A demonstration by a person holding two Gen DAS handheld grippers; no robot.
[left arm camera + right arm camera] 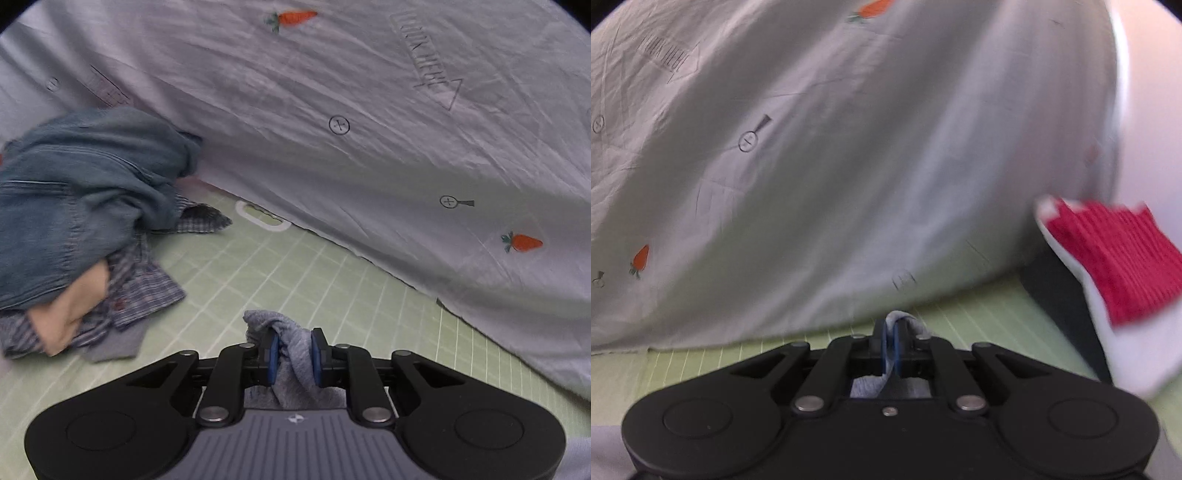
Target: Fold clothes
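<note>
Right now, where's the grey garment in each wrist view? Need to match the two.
Left wrist: grey garment at bottom centre, bunched between the left gripper pads.
Right wrist: grey garment at bottom centre, a thin edge pinched in the right gripper.
Shared landmark: the carrot-print sheet above the green grid mat.

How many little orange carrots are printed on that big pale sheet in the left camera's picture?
2. One carrot sits near the top edge of the sheet; the other carrot is at lower right. Folds or the denim pile may hide more.
</note>
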